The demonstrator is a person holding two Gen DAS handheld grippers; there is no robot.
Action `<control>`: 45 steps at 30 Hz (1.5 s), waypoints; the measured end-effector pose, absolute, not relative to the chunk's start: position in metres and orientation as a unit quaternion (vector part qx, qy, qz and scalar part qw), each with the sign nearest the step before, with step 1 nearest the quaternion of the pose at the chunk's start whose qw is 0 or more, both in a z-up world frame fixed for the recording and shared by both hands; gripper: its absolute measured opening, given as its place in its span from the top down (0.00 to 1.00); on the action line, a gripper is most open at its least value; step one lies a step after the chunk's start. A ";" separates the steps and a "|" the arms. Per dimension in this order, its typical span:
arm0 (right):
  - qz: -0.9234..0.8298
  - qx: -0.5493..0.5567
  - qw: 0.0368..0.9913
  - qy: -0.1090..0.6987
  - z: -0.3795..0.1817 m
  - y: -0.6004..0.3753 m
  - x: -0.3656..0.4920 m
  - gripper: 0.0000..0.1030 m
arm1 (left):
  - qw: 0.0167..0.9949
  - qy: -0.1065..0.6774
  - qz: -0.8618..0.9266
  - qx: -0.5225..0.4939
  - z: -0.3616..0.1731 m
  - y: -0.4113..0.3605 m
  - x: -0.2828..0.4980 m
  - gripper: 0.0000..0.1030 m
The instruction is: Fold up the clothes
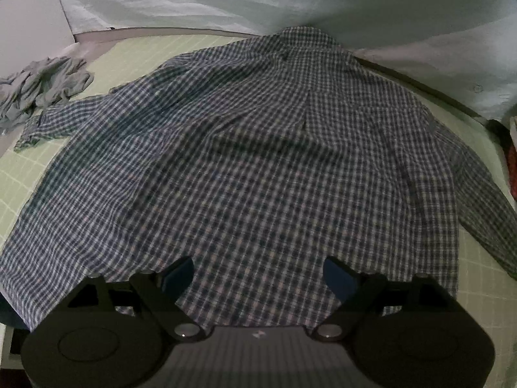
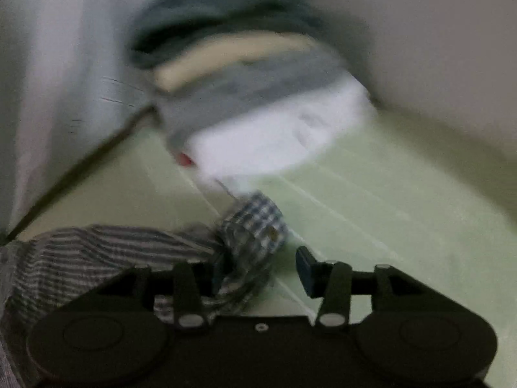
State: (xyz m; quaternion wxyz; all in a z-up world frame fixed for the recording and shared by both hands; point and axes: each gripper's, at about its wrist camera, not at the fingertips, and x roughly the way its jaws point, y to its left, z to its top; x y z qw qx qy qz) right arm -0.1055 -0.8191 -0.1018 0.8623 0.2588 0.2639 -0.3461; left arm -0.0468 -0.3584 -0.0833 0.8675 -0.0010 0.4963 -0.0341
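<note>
Left wrist: checked shirt (image 1: 258,148) spread flat, wrinkled.

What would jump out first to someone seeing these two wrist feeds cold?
The checked shirt dominates the left wrist view, spread back-up over the green gridded mat, with the open left claw over its near hem. A crumpled grey garment lies at the mat's far left. In the blurred right wrist view, the open right claw is at the shirt's cuff, with a stack of folded clothes beyond.

The shirt (image 1: 258,161) lies on the mat (image 1: 19,174) — a crumpled garment (image 1: 42,87) at its left sleeve.
</note>
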 end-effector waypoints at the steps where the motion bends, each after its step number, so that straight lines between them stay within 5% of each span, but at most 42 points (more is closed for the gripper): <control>1: -0.354 0.272 0.850 0.279 -0.109 -0.822 -0.110 0.43 | 0.867 0.496 -0.034 0.000 -0.083 -0.359 -0.047 0.15; 12: -0.360 0.418 0.788 0.273 -0.120 -0.868 -0.092 0.27 | 0.866 0.497 -0.056 0.018 -0.086 -0.377 -0.048 0.15; 13: -0.359 0.428 0.782 0.277 -0.123 -0.873 -0.090 0.32 | 0.866 0.497 -0.055 0.017 -0.087 -0.378 -0.047 0.15; 16: -0.317 0.422 0.802 0.280 -0.118 -0.876 -0.083 0.85 | 0.865 0.498 -0.052 0.014 -0.088 -0.377 -0.047 0.15; 22: -0.270 0.307 0.904 0.126 -0.061 -0.853 -0.118 0.89 | 0.867 0.497 -0.041 0.005 -0.087 -0.372 -0.047 0.15; 24: -0.298 0.285 0.900 0.141 -0.069 -0.852 -0.124 0.88 | 0.866 0.498 -0.036 -0.001 -0.088 -0.368 -0.046 0.15; 30: -0.367 0.271 0.850 0.262 -0.117 -0.854 -0.125 0.73 | 0.869 0.494 -0.028 -0.006 -0.084 -0.361 -0.046 0.15; 38: -0.399 0.258 0.835 0.279 -0.114 -0.859 -0.120 0.30 | 0.868 0.495 -0.017 -0.008 -0.083 -0.353 -0.057 0.15; 45: -0.394 0.260 0.825 0.311 -0.119 -0.875 -0.107 0.25 | 0.870 0.493 0.000 -0.015 -0.082 -0.341 -0.067 0.15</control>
